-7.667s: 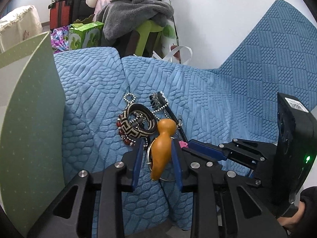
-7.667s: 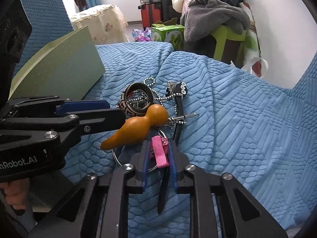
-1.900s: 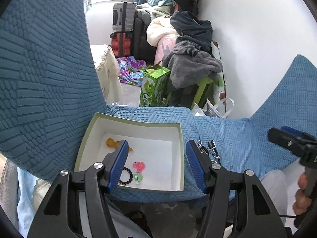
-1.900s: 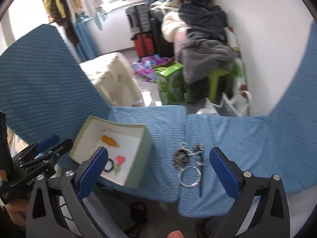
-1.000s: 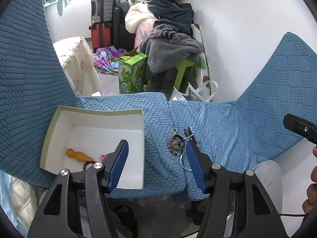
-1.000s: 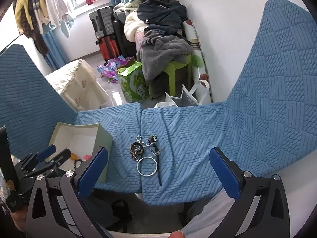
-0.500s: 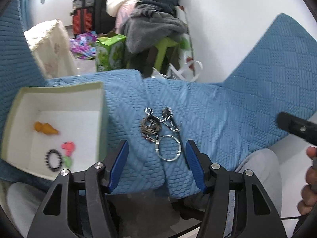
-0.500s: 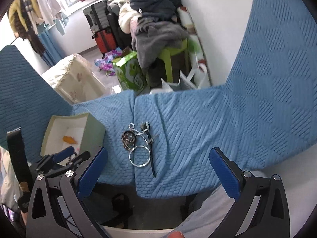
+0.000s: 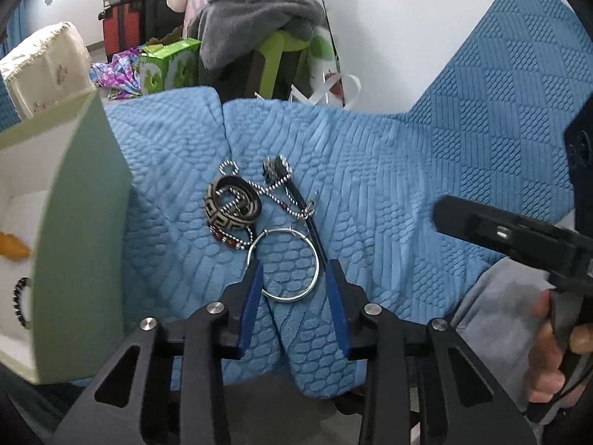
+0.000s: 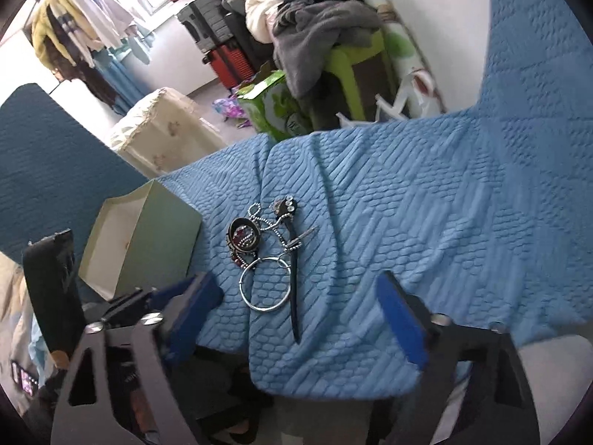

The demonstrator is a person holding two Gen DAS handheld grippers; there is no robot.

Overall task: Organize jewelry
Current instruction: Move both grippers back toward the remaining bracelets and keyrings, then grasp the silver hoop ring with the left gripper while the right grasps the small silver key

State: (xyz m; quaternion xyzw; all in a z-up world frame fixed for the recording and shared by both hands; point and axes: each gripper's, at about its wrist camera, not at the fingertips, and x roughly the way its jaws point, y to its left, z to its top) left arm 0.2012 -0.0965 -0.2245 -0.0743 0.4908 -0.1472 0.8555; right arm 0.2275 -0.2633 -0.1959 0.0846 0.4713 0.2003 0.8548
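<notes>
The blue quilted cover (image 9: 389, 185) spreads over two seat cushions that meet at a seam running down the middle, and it drops away at the front edge close under both tools. To the right of the jewelry the cover is bare all the way to the raised back (image 10: 537, 74), so there is free room on that side; to the left the green box (image 9: 78, 230) stands close, its tall side wall hemming in the heap.

The jewelry lies bunched beside the seam: a patterned bangle (image 9: 231, 209) with a red beaded string (image 9: 224, 238) under it, a silver ball chain (image 9: 276, 189) looped across, a large silver hoop (image 9: 283, 265) nearest the front edge, and a long black hair stick (image 10: 294, 289) just right of the hoop, pointing toward the edge.

The left gripper (image 9: 294, 278) has its blue jaws apart and has just been closing; they straddle the hoop without pressing on it. The right gripper (image 10: 300, 300) stands much wider, jaws also just narrowing, with the hoop and hair stick between them and nothing touched. A hand (image 9: 552, 367) grips its handle at the right.

Inside the box, on its white floor, I can see an orange gourd charm (image 9: 11, 250) and a black beaded bracelet (image 9: 20, 302), both partly hidden by the wall
</notes>
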